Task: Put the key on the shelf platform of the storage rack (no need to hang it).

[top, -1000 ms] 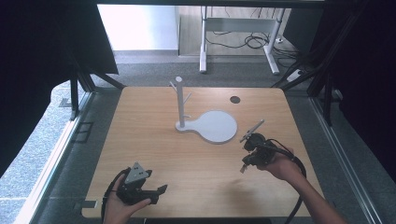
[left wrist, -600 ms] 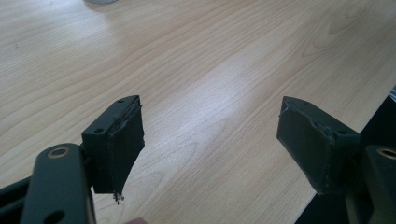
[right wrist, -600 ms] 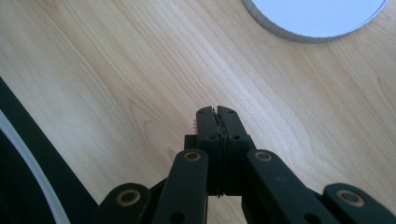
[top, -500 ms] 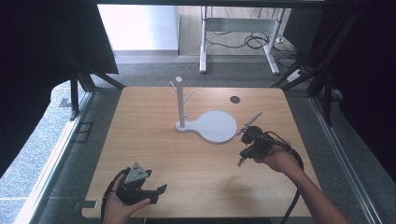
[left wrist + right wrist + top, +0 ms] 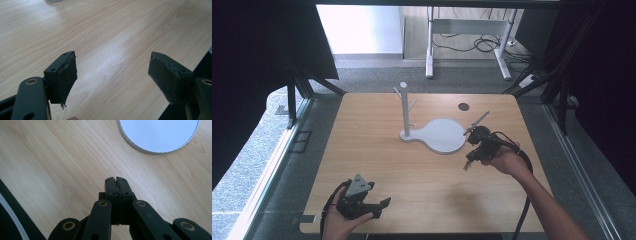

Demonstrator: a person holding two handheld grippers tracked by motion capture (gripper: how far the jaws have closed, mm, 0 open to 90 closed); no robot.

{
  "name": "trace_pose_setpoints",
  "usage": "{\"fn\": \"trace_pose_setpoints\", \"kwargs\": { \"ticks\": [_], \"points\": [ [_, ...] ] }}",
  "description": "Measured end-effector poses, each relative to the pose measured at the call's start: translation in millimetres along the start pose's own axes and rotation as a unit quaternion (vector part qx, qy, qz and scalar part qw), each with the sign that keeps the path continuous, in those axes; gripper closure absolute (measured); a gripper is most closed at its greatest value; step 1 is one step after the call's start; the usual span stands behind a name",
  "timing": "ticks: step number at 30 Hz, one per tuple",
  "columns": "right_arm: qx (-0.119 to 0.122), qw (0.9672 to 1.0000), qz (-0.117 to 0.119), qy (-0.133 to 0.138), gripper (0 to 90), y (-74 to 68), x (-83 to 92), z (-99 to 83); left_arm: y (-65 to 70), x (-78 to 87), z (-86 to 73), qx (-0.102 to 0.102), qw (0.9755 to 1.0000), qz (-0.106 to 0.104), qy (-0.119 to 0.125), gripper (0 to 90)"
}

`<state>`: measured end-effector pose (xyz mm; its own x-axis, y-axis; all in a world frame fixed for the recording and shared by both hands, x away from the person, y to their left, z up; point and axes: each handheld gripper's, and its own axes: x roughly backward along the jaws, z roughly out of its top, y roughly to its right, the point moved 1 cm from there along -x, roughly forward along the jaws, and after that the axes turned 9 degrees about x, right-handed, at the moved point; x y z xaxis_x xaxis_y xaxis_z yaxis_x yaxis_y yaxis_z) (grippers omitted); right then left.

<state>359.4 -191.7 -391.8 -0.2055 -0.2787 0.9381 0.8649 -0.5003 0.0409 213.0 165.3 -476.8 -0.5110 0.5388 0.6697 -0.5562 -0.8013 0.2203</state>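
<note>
My left gripper (image 5: 379,205) sits at the lower left of the high view over the wooden table (image 5: 372,150), its jaws spread wide apart over bare wood. My right gripper (image 5: 466,165) is at centre right, jaws pressed together on nothing, just beside the round white base plate (image 5: 443,135). The plate's white peg stand (image 5: 404,107) rises upright at upper centre.

Lab recording bay, black curtains (image 5: 257,45), wooden table (image 5: 362,150), floor cables (image 5: 472,45)
</note>
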Motion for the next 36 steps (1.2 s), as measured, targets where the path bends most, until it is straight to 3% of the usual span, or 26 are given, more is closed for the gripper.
{"fn": "trace_pose_setpoints", "kwargs": {
  "ticks": [36],
  "points": [
    [-0.004, 0.9999, 0.01, -0.001, 90.0, 39.7, -18.8, 43.6, -2.5, 0.5, -0.5, 0.0, 1.0, 0.002, 0.0, 23.3]
  ]
}}
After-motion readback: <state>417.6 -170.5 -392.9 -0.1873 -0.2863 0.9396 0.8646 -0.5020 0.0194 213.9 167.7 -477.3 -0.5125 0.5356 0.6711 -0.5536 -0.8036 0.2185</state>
